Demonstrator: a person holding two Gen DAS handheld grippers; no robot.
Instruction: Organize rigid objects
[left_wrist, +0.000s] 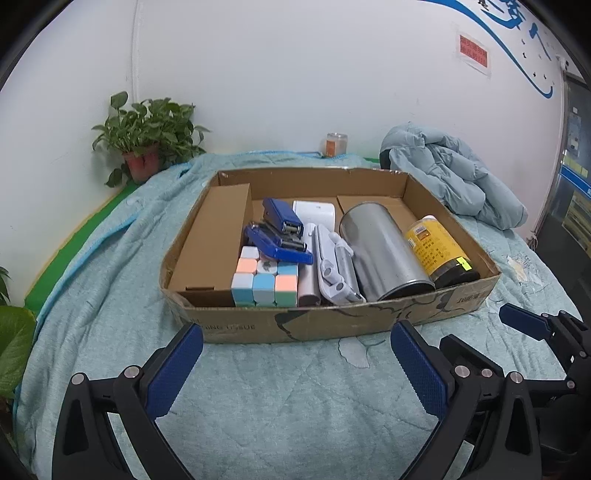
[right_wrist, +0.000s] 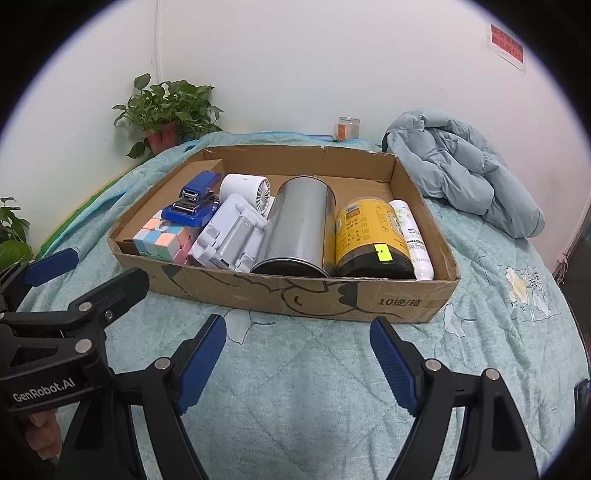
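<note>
Both tongs, the left gripper (left_wrist: 296, 358) and right gripper (right_wrist: 298, 349), are held spread and empty at 6 o'clock of the cardboard box (right_wrist: 258, 291), above the quilt (right_wrist: 295, 398).

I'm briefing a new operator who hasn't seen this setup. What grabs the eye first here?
The cardboard box on the teal quilt, packed tight: a silver can lying mid-box, a yellow-labelled jar to its right, two blue staplers and a pastel puzzle cube toward the left. Both grippers, left gripper and right gripper, hover open and empty before it.
</note>
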